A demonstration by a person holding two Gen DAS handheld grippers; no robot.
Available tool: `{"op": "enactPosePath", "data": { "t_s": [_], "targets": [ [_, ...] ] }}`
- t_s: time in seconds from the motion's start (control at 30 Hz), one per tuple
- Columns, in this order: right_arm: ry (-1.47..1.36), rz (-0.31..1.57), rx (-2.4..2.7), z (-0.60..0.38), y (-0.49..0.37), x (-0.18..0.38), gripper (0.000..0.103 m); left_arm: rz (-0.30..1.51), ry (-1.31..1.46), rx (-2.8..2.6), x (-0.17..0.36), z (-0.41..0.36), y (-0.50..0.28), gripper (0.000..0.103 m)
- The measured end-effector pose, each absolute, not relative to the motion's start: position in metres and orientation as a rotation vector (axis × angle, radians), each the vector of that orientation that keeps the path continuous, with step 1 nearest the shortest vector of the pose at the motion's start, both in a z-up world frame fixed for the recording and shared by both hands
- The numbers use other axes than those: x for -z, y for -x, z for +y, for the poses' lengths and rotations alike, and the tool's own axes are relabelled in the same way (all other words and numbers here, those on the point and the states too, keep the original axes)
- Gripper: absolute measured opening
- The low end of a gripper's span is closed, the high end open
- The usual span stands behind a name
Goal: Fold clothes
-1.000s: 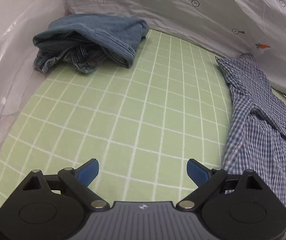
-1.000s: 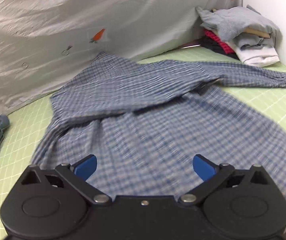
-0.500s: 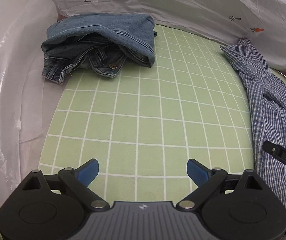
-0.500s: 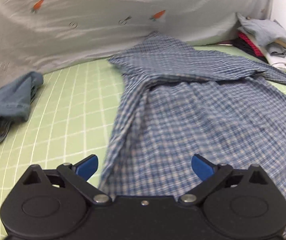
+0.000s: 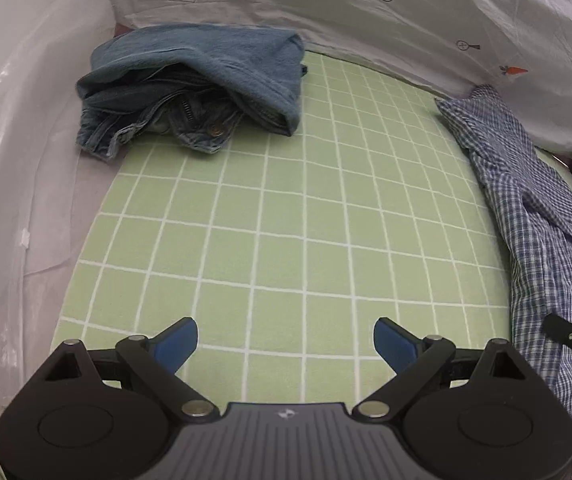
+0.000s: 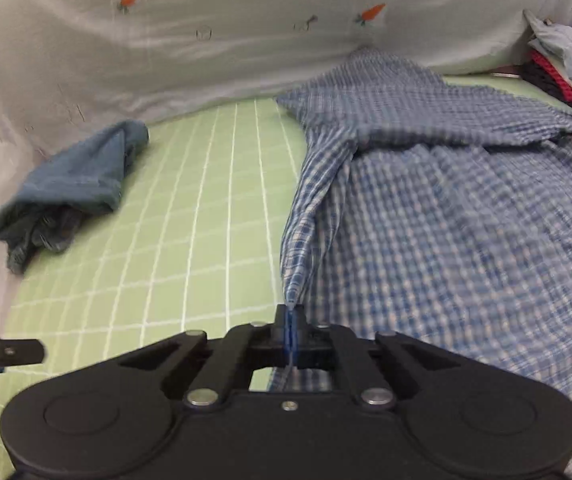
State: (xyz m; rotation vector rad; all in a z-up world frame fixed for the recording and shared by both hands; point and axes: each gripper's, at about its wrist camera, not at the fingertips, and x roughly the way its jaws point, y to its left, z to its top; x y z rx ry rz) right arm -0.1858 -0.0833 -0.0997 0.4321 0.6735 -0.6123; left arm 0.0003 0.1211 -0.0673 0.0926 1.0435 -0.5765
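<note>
Nearest us, our right gripper (image 6: 290,332) has its fingers clenched on the left edge of the plaid shirt (image 6: 465,208), a pinch only the right wrist view shows. Our left gripper (image 5: 285,344) hangs released, fingers wide, over bare green grid mat (image 5: 286,208). The shirt spreads along the mat's right side, leaving open room between it and the jeans (image 5: 194,92) bunched at the far left. Beyond, a white sheet (image 6: 246,40) walls the back; folded clothes (image 6: 561,60) sit at far right.

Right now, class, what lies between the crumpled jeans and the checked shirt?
Only bare green grid mat separates the jeans from the checked shirt; both wrist views show it.
</note>
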Motion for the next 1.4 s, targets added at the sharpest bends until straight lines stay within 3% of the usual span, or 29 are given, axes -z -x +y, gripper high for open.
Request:
{"op": "enactPosePath", "data": {
  "t_s": [0.23,0.47,0.57,0.6,0.63,0.87,0.97,1.03,1.4],
  "targets": [
    [-0.437,0.613,0.680,-0.153,0.244,0.070,0.001,1.035,-0.066,0.639,0.060,0.062,0.030,0.095],
    [-0.463,0.707,0.699,-0.234,0.281,0.088,0.004,1.051,-0.068,0.602,0.063,0.027,0.067,0.095],
    [-0.482,0.767,0.693,-0.249,0.287,0.103,0.017,1.058,-0.058,0.567,0.064,0.020,0.075,0.095],
    [-0.489,0.776,0.687,-0.250,0.289,0.106,0.029,1.059,-0.056,0.557,0.064,0.018,0.077,0.095],
    [-0.495,0.782,0.679,-0.250,0.289,0.110,0.033,1.059,-0.053,0.547,0.065,0.017,0.078,0.095],
    [-0.462,0.876,0.619,-0.244,0.286,0.134,0.035,1.059,-0.035,0.482,0.064,0.004,0.080,0.095],
    [-0.475,0.843,0.605,-0.255,0.290,0.125,0.040,1.056,-0.029,0.466,0.063,-0.006,0.082,0.095],
    [-0.472,0.813,0.612,-0.266,0.294,0.116,0.049,1.051,-0.025,0.455,0.063,-0.016,0.083,0.095],
    [-0.547,0.717,0.752,-0.382,0.314,0.100,0.061,1.056,0.023,0.397,0.070,-0.090,0.060,0.095]
  ]
}}
